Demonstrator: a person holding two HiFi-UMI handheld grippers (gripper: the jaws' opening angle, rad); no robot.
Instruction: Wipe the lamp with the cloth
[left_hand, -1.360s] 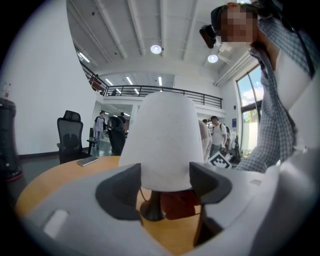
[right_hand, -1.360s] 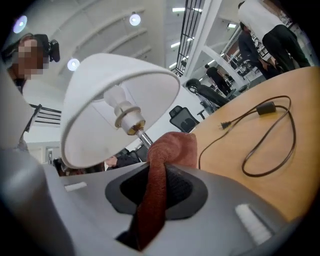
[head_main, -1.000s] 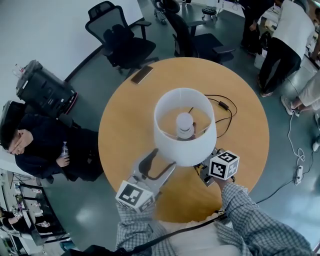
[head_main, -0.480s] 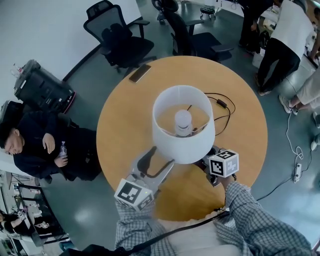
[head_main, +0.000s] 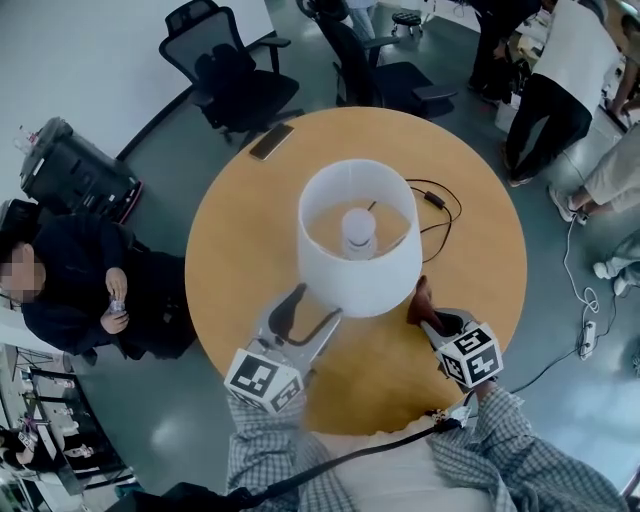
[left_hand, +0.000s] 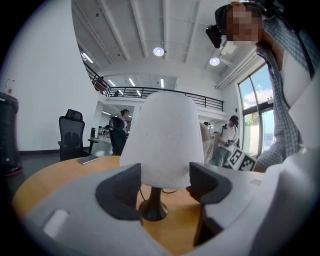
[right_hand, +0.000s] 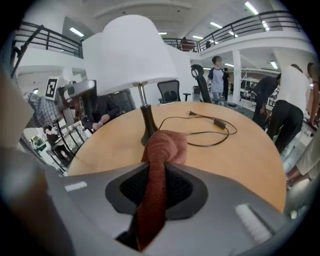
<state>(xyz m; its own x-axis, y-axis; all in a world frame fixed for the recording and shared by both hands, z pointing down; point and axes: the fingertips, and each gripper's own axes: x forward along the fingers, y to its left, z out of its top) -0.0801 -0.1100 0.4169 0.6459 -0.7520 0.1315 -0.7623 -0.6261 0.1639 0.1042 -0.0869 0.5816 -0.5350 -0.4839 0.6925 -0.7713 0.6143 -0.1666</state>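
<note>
The lamp with the white shade (head_main: 355, 250) stands in the middle of the round wooden table (head_main: 235, 235). My left gripper (head_main: 312, 312) is open, jaws wide, with its tips at the shade's lower near edge; whether they touch it I cannot tell. In the left gripper view the shade (left_hand: 165, 140) fills the gap between the pads, and the dark lamp base (left_hand: 152, 210) shows beyond. My right gripper (head_main: 432, 315) is to the right of the lamp and shut on a reddish-brown cloth (head_main: 422, 298). The cloth (right_hand: 157, 165) sticks out forward toward the lamp's stem (right_hand: 148, 122).
The lamp's black cable (head_main: 440, 210) loops over the table's far right. A phone (head_main: 271, 141) lies at the far left edge. Office chairs (head_main: 225, 75) stand behind the table. A person sits at the left (head_main: 70, 290) and others stand at the upper right (head_main: 560, 80).
My right gripper has swung out from beside the shade, to the right and lower, and turned, so the cloth now shows in the head view. The left gripper has stayed put.
</note>
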